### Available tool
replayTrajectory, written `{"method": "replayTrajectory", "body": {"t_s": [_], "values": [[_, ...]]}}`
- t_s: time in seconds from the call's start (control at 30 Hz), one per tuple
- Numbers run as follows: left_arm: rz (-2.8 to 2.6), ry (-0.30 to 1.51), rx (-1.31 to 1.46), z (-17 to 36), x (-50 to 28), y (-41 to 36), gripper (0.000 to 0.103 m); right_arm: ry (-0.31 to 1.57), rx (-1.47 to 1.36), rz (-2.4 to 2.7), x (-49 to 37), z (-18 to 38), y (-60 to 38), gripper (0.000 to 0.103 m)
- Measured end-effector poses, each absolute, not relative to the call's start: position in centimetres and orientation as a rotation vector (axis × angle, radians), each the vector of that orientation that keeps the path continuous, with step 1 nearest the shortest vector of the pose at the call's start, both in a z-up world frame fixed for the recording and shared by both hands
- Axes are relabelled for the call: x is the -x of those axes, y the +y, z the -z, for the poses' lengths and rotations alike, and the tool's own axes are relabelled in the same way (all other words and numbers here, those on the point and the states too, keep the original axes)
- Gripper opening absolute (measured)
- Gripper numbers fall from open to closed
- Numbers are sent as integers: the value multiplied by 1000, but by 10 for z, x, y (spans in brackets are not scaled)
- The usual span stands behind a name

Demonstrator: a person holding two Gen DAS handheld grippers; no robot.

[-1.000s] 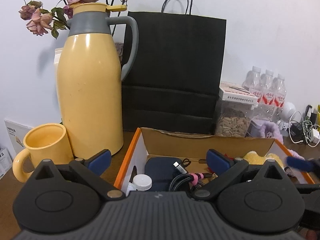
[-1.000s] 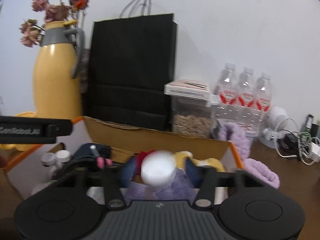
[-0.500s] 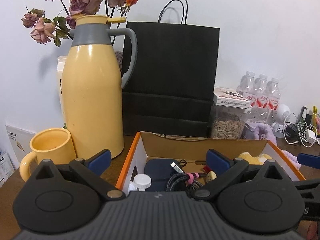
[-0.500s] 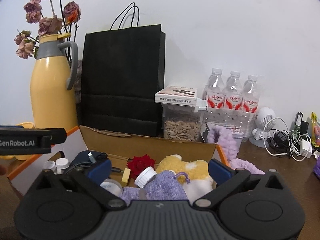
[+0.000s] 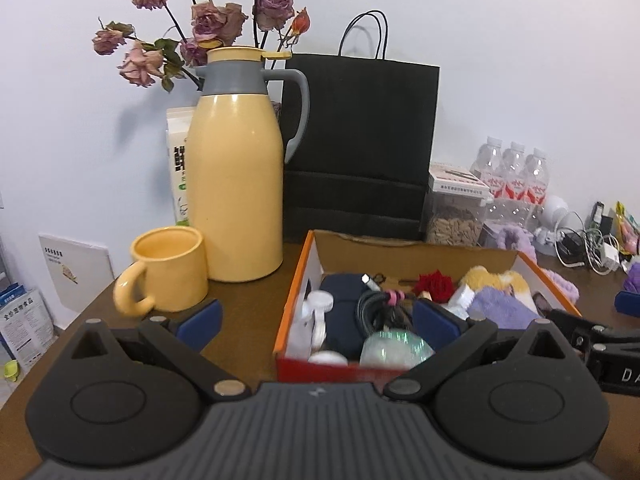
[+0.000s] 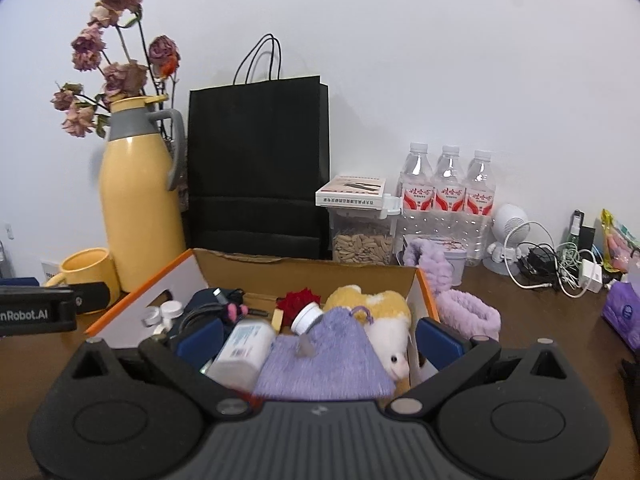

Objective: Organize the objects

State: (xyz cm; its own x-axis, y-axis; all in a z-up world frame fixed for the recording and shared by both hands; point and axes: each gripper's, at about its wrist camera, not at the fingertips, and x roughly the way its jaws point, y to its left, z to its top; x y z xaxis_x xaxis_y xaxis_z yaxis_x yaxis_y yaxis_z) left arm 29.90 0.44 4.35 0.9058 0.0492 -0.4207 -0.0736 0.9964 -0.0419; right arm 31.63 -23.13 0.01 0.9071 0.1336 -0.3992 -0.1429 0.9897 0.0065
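An open cardboard box with orange edges sits on the brown table. It holds white bottles, a dark pouch, a coiled cable, a red flower, a yellow plush toy and a purple cloth pouch. My left gripper is open and empty, held back above the box's near left corner. My right gripper is open and empty, held back above the box's near side.
A yellow thermos with dried flowers, a yellow mug and a black paper bag stand behind the box. A seed container, water bottles, a purple headband and tangled chargers lie to the right.
The right gripper has let go of a white-capped bottle, which now lies in the box. Both grippers have pulled back and up from the box.
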Motion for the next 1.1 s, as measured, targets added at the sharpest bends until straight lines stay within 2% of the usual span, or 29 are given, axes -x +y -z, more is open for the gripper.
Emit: {"method": "replayTrajectory", "body": {"t_s": [0.47, 1.1], "values": [[-61, 523, 50, -34, -231, 4, 103, 474, 9, -154, -254, 3, -232, 103], [-59, 552, 45, -27, -211, 1, 103, 507, 8, -151, -233, 9, -235, 103]]}}
